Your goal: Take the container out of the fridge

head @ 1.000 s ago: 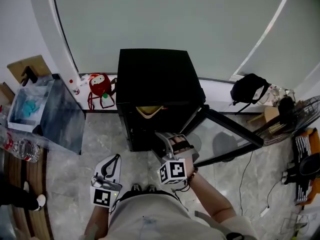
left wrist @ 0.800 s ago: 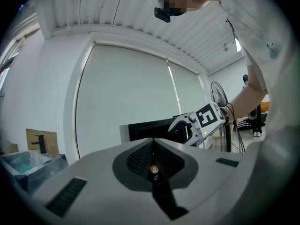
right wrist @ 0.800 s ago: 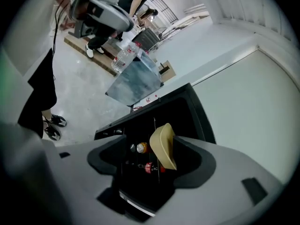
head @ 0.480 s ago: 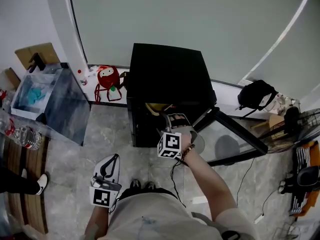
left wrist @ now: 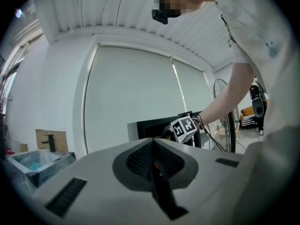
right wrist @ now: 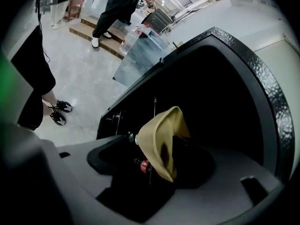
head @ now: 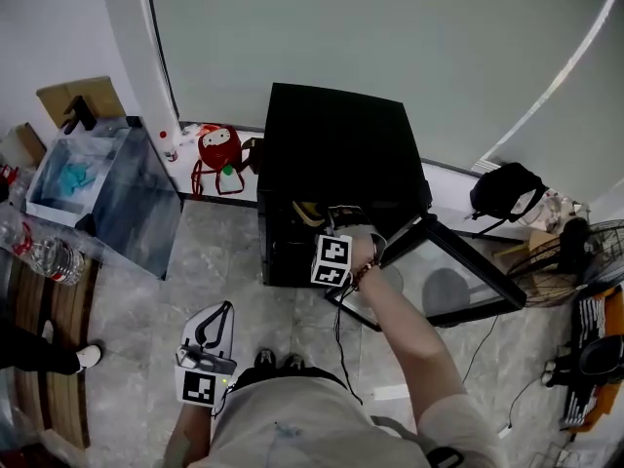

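A black mini fridge (head: 336, 144) stands against the wall with its glass door (head: 439, 273) swung open to the right. A tan bowl-shaped container (head: 310, 211) sits tilted inside the opening. My right gripper (head: 339, 224) reaches into the fridge mouth, open. In the right gripper view the container (right wrist: 161, 137) lies between and just ahead of the right gripper (right wrist: 150, 172); I cannot tell whether they touch. A small red-labelled bottle (right wrist: 142, 165) shows behind it. My left gripper (head: 222, 310) hangs low by my body, shut and empty; in its own view the left gripper (left wrist: 157, 165) points toward the fridge.
A clear plastic box (head: 97, 188) stands left of the fridge, with a red bag (head: 219, 149) against the wall between them. A black backpack (head: 507, 191) and a fan (head: 597, 252) are at the right. A water bottle (head: 49, 256) lies far left. A person (right wrist: 33, 78) stands nearby.
My right gripper has moved forward from in front of the fridge into its opening, up to the tan container. The left gripper has stayed low by my body.
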